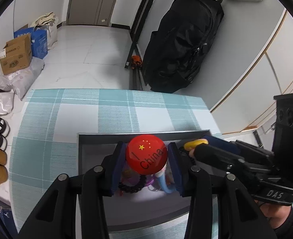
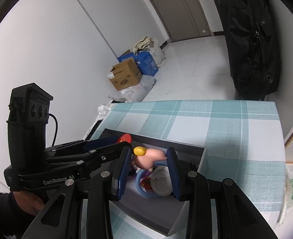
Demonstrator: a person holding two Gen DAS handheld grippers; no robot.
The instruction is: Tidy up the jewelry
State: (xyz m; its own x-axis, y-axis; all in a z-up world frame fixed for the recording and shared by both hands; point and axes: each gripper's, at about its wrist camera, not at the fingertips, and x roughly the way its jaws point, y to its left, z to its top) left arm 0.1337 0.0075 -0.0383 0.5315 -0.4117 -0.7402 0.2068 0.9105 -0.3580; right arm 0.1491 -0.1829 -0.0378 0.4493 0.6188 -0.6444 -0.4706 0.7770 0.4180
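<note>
- Two claws work over one grey box (image 1: 82,145) on the checked worktop (image 1: 66,115), close together; the left claw (image 1: 146,157) is closed on a red badge (image 1: 146,154), its pads against both edges, held above the box's contents
- The right claw (image 2: 149,159) is partly closed around a pink figure (image 2: 150,158) with a yellow cap (image 2: 139,151); the left pad looks to touch it, but whether the right pad presses it I cannot tell; if not, the figure may drop askew into the box
- The badge is smooth and domed, gripped only at its rim; a small tilt or a bump could let it slip out and fall among the pieces below
- The claws' fingers nearly meet at the box's far side; a careless move by either could knock the other and jar both loads
- In the box lie a black bead bracelet (image 1: 132,186), a blue ring (image 2: 144,191) and a white disc (image 2: 162,181), crowded; a piece dropped on them may tangle or scatter them; lowering too far may shove the box along the worktop
</note>
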